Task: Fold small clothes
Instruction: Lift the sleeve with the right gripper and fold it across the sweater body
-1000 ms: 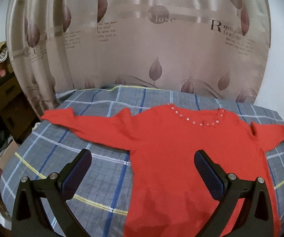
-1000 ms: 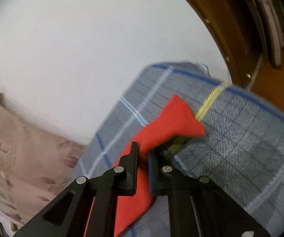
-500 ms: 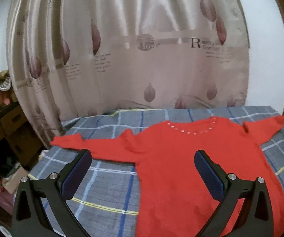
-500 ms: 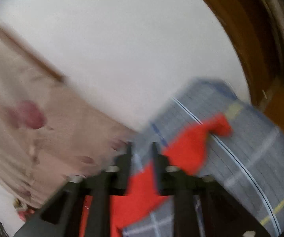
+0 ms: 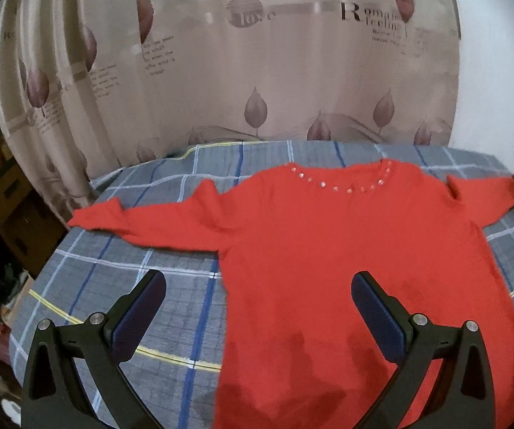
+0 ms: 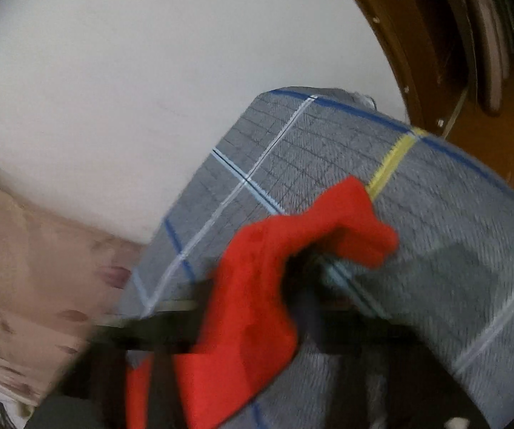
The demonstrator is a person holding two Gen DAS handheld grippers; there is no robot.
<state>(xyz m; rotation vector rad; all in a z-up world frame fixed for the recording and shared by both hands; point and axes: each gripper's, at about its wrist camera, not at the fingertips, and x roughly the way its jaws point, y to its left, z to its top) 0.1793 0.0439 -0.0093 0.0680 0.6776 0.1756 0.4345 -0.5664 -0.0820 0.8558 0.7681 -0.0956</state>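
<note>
A red long-sleeved sweater with a beaded neckline lies flat on a grey plaid cloth, its left sleeve stretched out. My left gripper is open and empty, hovering over the sweater's lower left part. In the right wrist view, my right gripper is blurred by motion and shut on the red right sleeve, whose cuff sticks out past the fingers above the plaid cloth. That sleeve also shows in the left wrist view at the far right.
A beige curtain with leaf prints and lettering hangs behind the table. A white wall and dark wooden furniture stand at the right. Cardboard boxes and clutter sit at the left below the table edge.
The right gripper swung about with the sleeve in it, blurring its view. The left gripper tilted up, then back down toward the sweater, staying open.
</note>
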